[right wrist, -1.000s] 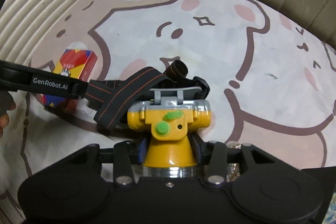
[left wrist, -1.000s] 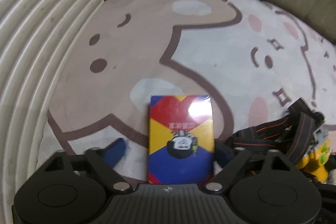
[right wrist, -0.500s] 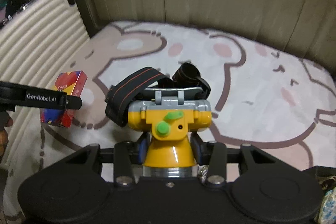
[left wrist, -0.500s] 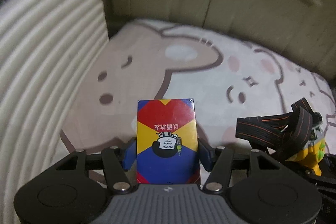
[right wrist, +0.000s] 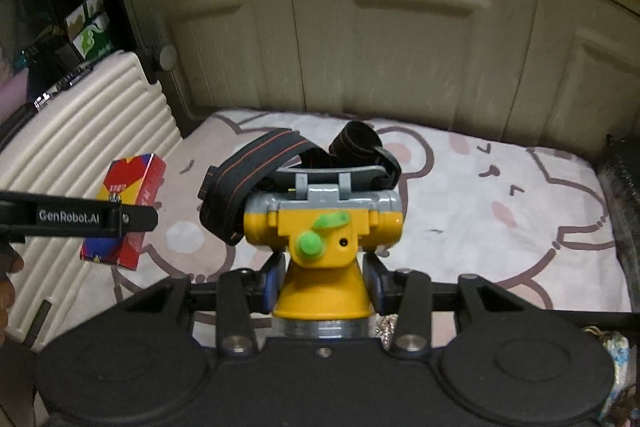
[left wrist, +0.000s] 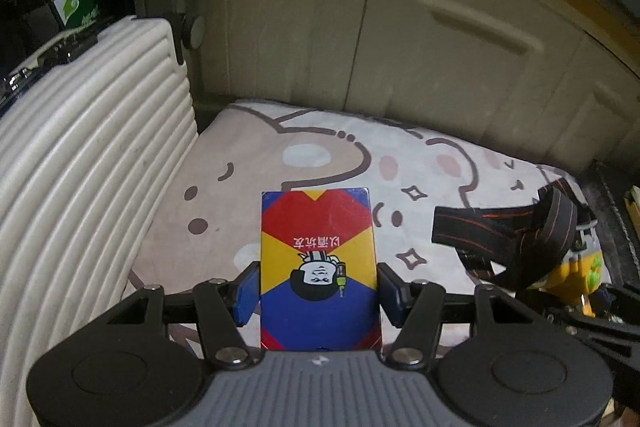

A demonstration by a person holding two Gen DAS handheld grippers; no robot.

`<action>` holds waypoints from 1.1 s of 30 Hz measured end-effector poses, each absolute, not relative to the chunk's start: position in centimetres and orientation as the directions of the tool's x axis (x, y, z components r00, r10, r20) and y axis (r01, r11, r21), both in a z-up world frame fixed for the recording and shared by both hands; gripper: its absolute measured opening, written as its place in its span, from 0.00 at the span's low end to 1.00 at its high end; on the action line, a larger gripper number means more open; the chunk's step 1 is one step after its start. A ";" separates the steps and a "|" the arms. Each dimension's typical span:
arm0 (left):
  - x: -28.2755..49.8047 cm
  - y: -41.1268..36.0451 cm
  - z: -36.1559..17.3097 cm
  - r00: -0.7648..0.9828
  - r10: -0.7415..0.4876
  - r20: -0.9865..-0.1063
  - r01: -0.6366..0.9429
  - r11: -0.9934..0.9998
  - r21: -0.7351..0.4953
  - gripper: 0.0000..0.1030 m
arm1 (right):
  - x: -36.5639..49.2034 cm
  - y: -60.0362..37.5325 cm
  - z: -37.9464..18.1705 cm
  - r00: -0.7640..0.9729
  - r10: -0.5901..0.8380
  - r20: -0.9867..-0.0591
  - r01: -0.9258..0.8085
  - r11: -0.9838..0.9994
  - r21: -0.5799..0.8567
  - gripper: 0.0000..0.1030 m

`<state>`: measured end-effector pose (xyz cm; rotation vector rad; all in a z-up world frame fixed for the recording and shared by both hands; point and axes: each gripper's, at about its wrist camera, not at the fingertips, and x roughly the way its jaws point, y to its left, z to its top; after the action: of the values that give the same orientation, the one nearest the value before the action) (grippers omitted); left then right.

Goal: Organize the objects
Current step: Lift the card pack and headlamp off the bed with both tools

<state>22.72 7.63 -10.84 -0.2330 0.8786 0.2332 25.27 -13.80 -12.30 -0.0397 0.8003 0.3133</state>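
Clamping card box (left wrist: 318, 267), left gripper (left wrist: 318, 293) holding it above blanket (left wrist: 240, 155); right gripper (right wrist: 322, 277) squeezing yellow headlamp (right wrist: 322, 227), strap (right wrist: 256, 167) dangling.

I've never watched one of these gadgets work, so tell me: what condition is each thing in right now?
Left claw: shut on the card box.
Card box: closed, held up off the blanket.
Right claw: shut on the headlamp.
Headlamp: held up, yellow body gripped, light not visibly on.
Strap: loose, bunched behind the lamp.
Cupboard doors: closed.
Blanket: spread flat.
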 end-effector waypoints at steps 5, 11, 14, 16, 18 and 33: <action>21.4 6.2 -9.6 0.635 0.104 -0.765 -0.283 0.953 -0.106 0.59 | 23.9 -14.9 -11.0 0.672 0.259 -0.694 -0.274 0.957 0.092 0.42; 20.5 4.9 -8.3 0.662 0.086 -0.745 -0.270 0.954 -0.130 0.59 | 22.7 -16.5 -10.0 0.677 0.252 -0.691 -0.261 0.961 0.095 0.42; 20.4 4.0 -8.1 0.664 0.075 -0.744 -0.258 0.957 -0.135 0.59 | 22.2 -17.6 -9.6 0.684 0.245 -0.687 -0.245 0.964 0.100 0.42; 20.5 3.3 -8.0 0.668 0.066 -0.741 -0.249 0.959 -0.139 0.58 | 22.1 -18.5 -9.4 0.689 0.239 -0.685 -0.232 0.967 0.104 0.42; 20.5 2.5 -7.8 0.679 0.058 -0.731 -0.237 0.961 -0.144 0.58 | 21.9 -19.4 -9.2 0.694 0.231 -0.682 -0.220 0.970 0.105 0.42; 23.3 1.7 -14.0 0.452 0.046 -0.891 -0.198 0.979 -0.050 0.80 | 21.5 -24.2 -9.2 0.682 0.215 -0.699 -0.166 0.976 0.138 0.42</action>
<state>23.28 1.72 -14.03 -0.1548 1.0927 0.1516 21.54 -24.17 -9.16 0.0646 0.7914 0.2140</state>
